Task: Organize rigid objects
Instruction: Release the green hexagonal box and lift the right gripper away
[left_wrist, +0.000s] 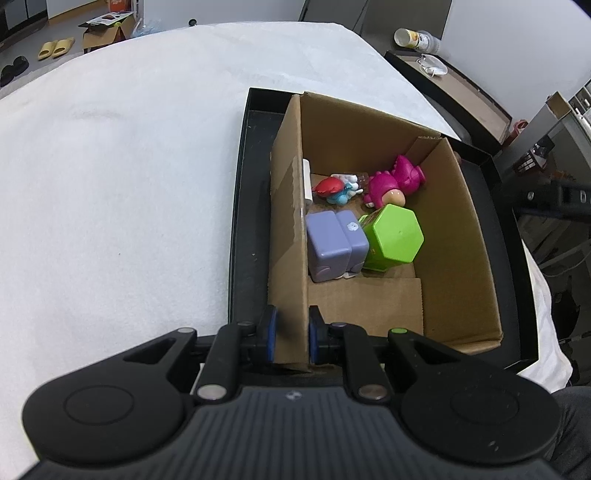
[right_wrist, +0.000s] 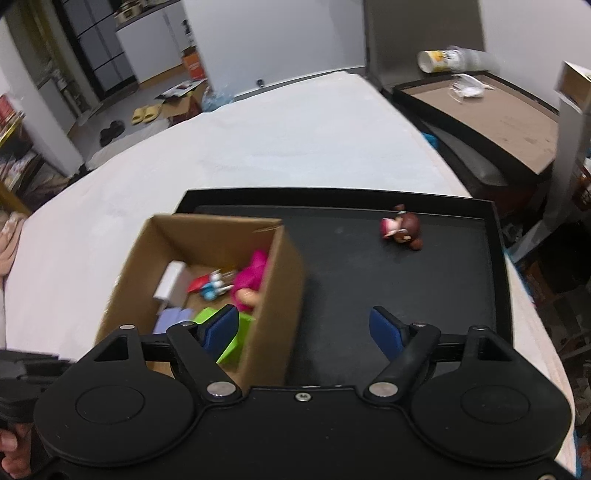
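Note:
A cardboard box (left_wrist: 461, 236) stands in a black tray (left_wrist: 243, 221) on a white table. Inside lie a purple block toy (left_wrist: 332, 247), a green hexagonal toy (left_wrist: 395, 236), a magenta figure (left_wrist: 391, 181) and a small red and blue figure (left_wrist: 334, 190). My left gripper (left_wrist: 291, 332) is shut on the box's left wall near its near corner. My right gripper (right_wrist: 303, 328) is open and empty above the box's right wall (right_wrist: 280, 295). A small brown and pink figure (right_wrist: 402, 229) lies alone on the tray floor (right_wrist: 369, 277), far right.
The white table top (left_wrist: 129, 166) spreads to the left and far side. A brown-topped side table (right_wrist: 498, 122) with a tipped cup (right_wrist: 439, 61) stands to the right. A person's hand (right_wrist: 13, 446) shows at the lower left.

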